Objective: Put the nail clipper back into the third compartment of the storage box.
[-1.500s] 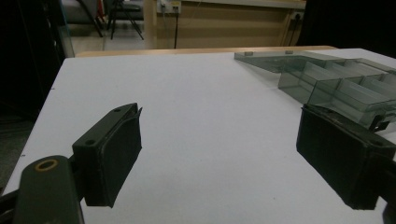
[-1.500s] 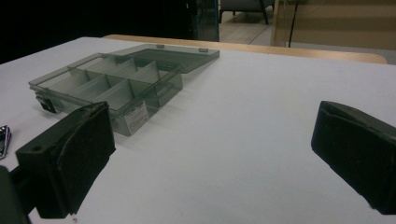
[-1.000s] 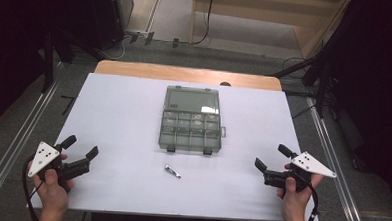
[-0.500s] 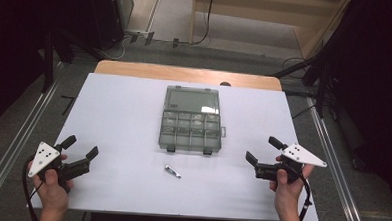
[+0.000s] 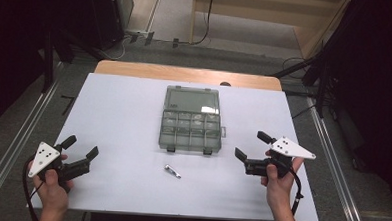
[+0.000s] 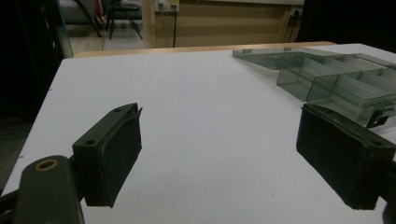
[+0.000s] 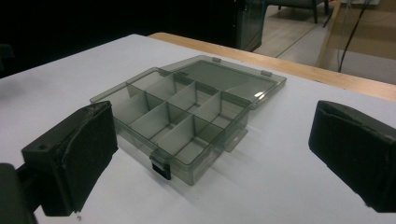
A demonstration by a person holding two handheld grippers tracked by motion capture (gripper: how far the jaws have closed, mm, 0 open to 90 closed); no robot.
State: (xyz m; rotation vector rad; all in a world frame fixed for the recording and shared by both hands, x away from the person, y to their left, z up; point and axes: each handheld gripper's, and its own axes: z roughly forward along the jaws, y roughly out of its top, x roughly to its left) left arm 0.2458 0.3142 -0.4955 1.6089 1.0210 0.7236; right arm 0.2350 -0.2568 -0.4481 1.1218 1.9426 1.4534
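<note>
Right of the box [image 5: 191, 119], the right gripper [image 5: 252, 149] is held with jaws wide, empty. Left of the box, well apart, the left gripper [image 5: 80, 146] is likewise held wide. Before the box a screw [image 5: 172, 171] is seen.

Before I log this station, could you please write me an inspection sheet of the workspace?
Surface: white table top, bare wood strip along its far edge.
Job's things: clear compartment box, lid open and lying flat, compartments look empty; small metal part lies in front of it.
Clutter: nothing seen.
Grippers: left tongs open, holding nothing; right tongs open, facing the box.
Cables: one trails from each gripper.
Surroundings: dark racks, floor cables, metal rails.
</note>
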